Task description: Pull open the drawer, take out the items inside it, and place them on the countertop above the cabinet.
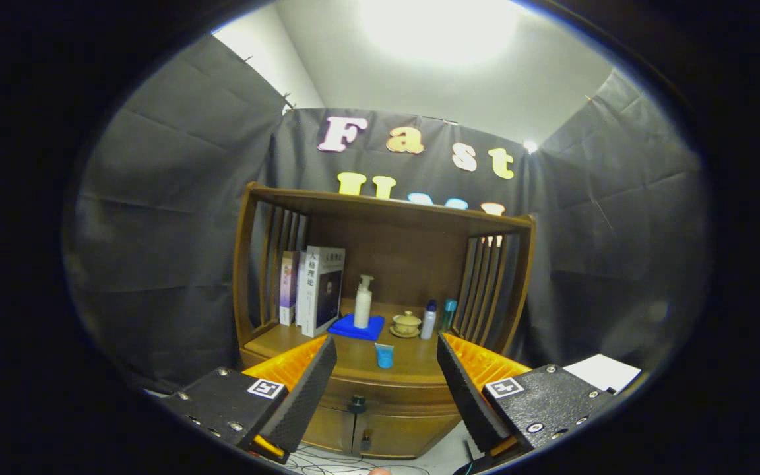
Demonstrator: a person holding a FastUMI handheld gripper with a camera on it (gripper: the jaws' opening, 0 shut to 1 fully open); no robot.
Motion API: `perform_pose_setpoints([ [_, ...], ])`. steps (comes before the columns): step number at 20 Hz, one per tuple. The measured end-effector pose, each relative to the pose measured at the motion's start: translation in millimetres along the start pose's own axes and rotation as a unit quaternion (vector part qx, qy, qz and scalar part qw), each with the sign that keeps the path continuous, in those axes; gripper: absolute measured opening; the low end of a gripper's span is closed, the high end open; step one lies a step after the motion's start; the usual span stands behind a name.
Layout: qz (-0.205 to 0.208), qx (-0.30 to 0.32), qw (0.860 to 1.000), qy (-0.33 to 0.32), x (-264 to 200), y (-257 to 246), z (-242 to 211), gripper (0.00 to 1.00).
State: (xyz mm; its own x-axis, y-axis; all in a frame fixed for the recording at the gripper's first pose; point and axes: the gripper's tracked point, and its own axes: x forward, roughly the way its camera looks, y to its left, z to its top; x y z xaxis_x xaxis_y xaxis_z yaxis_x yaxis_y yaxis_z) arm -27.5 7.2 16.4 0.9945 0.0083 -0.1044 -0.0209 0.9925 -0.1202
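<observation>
A wooden cabinet (380, 422) with a shelf frame stands ahead of me. Its drawer (386, 394) is closed under the countertop (353, 359), with a small dark knob (357, 401) at its front centre. On the countertop near the front edge sits a small blue tube (384, 355). My gripper (386, 369) is open, some way in front of the cabinet, its two fingers framing the drawer knob and the blue tube with nothing between them.
Farther back on the countertop: upright books (314, 290), a white pump bottle (363, 302) on a blue pad (356, 327), a lidded tea cup (406, 324), two small bottles (434, 318). Two lower doors (353, 432) sit beneath the drawer. Cables lie on the floor.
</observation>
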Motion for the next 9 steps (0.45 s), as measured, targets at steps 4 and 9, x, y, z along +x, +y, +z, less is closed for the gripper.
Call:
perform_pose_setpoints([
  [4,0.02,-0.034,0.999,-0.007,-1.1,26.2,-0.1,0.95],
  [9,0.029,-0.001,0.999,0.017,7.7,38.3,-21.7,0.95],
])
